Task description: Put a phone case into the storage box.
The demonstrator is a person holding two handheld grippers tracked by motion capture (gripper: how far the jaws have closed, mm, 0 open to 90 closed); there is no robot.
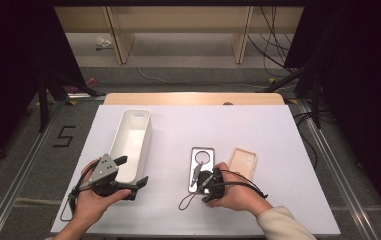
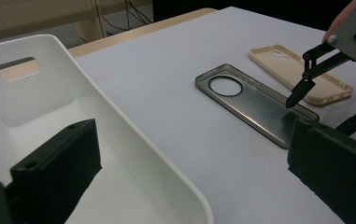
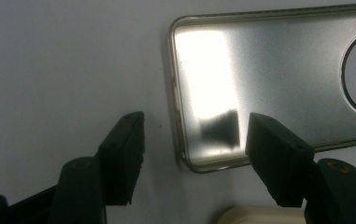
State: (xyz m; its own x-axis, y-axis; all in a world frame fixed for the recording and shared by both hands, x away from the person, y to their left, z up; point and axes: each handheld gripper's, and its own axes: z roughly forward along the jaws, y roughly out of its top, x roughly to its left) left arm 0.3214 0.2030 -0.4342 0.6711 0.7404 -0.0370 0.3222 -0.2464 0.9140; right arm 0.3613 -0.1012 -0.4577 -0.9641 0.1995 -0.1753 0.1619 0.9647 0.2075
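On the white-covered surface [image 1: 258, 130], a person's right hand [image 1: 235, 195] lowers its black two-fingered right gripper [image 1: 197, 176] over the near end of a clear, grey-tinted phone case with a round camera cut-out [image 1: 201, 167]. The right gripper view shows the fingers [image 3: 124, 154] parted and astride the case's corner: one stands on the bare sheet outside the rim, the other hangs over the glossy inner face, and neither presses on it, so the case lies flat and unheld. A beige rubbery phone case [image 1: 242, 162] lies just beside the clear one at its 3 o'clock, apart from it, open side up.

At 9 o'clock from the clear case, a long white plastic bin with a handle slot in its far wall [image 1: 130, 140] stands on the sheet. The left hand [image 1: 95, 202] holds the left gripper [image 1: 130, 172] at the bin's near end; its fingers [image 2: 59, 163] are spread wide, one inside the bin above its floor and one outside the wall, gripping nothing. From the left gripper view, the clear case [image 2: 255, 105] and the beige case [image 2: 299, 74] lie at about 2 o'clock, with the right gripper's fingertip [image 2: 295, 95] poised over the clear case.
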